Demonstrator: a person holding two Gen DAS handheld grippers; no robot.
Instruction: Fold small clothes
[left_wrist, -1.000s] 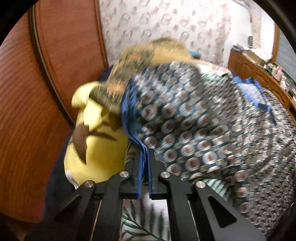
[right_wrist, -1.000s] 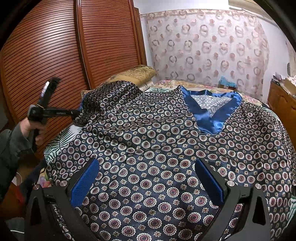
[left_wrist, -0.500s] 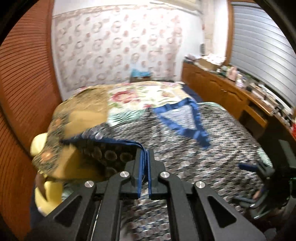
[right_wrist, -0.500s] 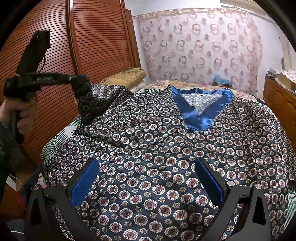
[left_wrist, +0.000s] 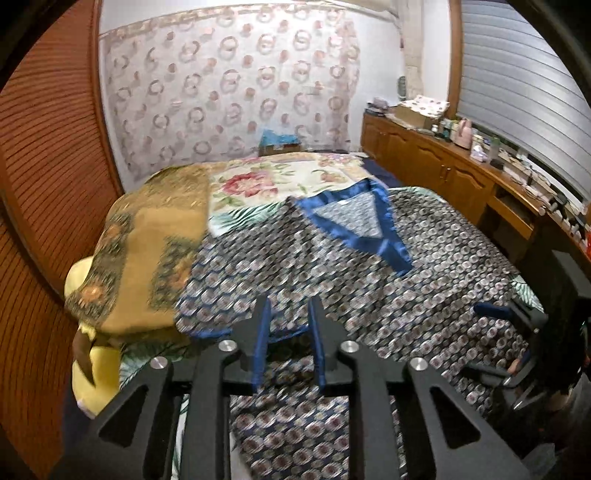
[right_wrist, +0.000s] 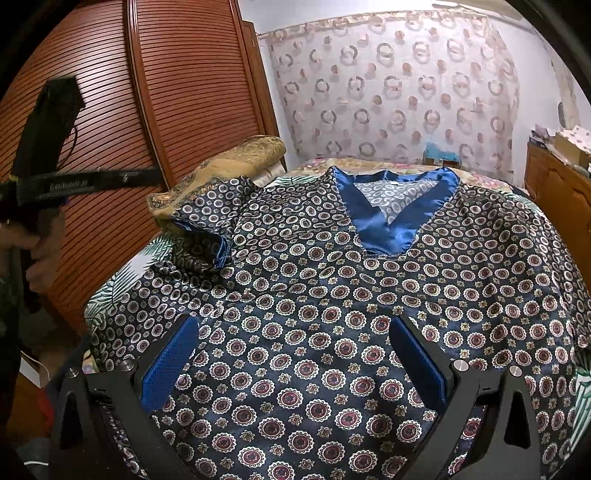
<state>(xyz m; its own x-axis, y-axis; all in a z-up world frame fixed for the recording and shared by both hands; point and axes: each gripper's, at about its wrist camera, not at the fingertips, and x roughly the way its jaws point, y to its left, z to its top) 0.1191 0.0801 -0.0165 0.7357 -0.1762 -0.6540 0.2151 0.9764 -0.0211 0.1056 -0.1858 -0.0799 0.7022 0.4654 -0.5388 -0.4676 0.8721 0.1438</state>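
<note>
Right wrist view: patterned shirt (right_wrist: 332, 295) spreads beneath wide-apart right tongs (right_wrist: 295, 354); left tongs (left_wrist: 288, 332) gape empty.

Gold patterned pillow (left_wrist: 147, 254) near the slatted wardrobe doors (right_wrist: 177, 96) — ring-print curtain (left_wrist: 229, 99) behind, cluttered wooden sideboard (left_wrist: 458, 173) alongside

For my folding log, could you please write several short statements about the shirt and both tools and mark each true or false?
1. The left tool is clamped on the sleeve. False: its fingers stand apart and hold nothing.
2. The right tool is open above the patterned shirt. True.
3. The left sleeve lies folded in over the shirt body. True.
4. The blue V-neck collar is hidden under the sleeve. False: it is fully visible.
5. A gold patterned pillow lies beside the shirt. True.
</note>
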